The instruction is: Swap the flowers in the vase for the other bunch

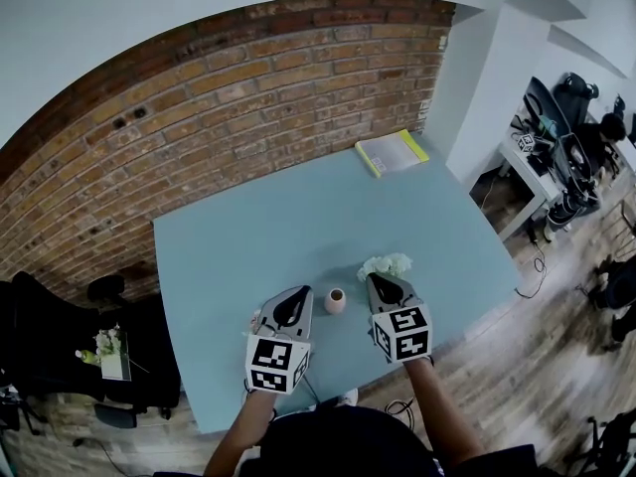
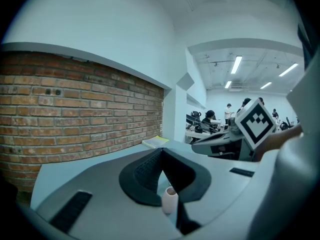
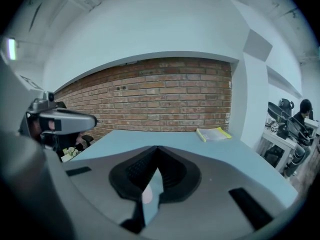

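Flowers: a small, fluffy bunch of white flowers [image 1: 386,264] just right of centre in the head view. Its base is against the tip of the right gripper [image 1: 379,279], and the stems cannot be seen.
Vase: a small, rounded, smooth pale pink vase [image 1: 335,301] with an open, empty mouth. It stands upright on the worktop between the two grippers and touches neither.
Right fingers: the black, ribbed fingers [image 3: 136,170] are pressed together at their tips. In the head view they pinch the bunch. A pale pink blur shows through the slit below them, too soft to name.
Left gripper: the left gripper [image 1: 297,292] has a grey moulded shell and sits at lower centre, just left of the vase. Its ribbed fingers meet at the tip with nothing gripped. The vase shows through the gap beneath them.
Worktop: the worktop [image 1: 248,246] is flat, matte, pale blue and rectangular.
Notebook: a thin notebook [image 1: 391,152] with yellow edges lies at the worktop's upper right edge, well apart.
Wall: a rough red brick wall [image 1: 199,117] fills the upper left.
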Demonstrator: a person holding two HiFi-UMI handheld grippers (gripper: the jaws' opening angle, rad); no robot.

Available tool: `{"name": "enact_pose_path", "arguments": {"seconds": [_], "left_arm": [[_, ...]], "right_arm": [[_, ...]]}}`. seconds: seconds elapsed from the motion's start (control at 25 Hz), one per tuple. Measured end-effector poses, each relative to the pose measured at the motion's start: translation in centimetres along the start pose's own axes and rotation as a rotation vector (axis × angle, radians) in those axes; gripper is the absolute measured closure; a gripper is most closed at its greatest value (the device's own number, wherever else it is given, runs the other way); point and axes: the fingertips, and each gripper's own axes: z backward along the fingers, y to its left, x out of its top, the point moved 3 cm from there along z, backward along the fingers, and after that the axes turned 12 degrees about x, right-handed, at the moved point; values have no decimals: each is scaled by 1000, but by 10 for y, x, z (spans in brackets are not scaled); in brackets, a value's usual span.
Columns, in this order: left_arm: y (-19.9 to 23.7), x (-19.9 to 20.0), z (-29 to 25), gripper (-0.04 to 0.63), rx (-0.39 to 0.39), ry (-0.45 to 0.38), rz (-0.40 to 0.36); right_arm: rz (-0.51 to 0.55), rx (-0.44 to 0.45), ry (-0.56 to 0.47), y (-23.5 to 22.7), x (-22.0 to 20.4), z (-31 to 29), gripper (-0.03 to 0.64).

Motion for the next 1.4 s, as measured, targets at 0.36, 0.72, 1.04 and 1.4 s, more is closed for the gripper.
{"name": "enact_pose_path", "arguments": {"seconds": [0.36,0.72,1.04,1.4], "left_arm": [[25,-15,25,595,55,34,39],[58,-35,61,595,138,58,90],[82,-52,94,595,203,72,152],[101,-66,125,595,257,76,179]], "right_arm": [[-36,135,-26,39,12,-13,603],[-43,199,20,79,8,-29,603],[-38,254,86,116,-5,-43,603],[-60,321,149,151,-21,-57,601]]}}
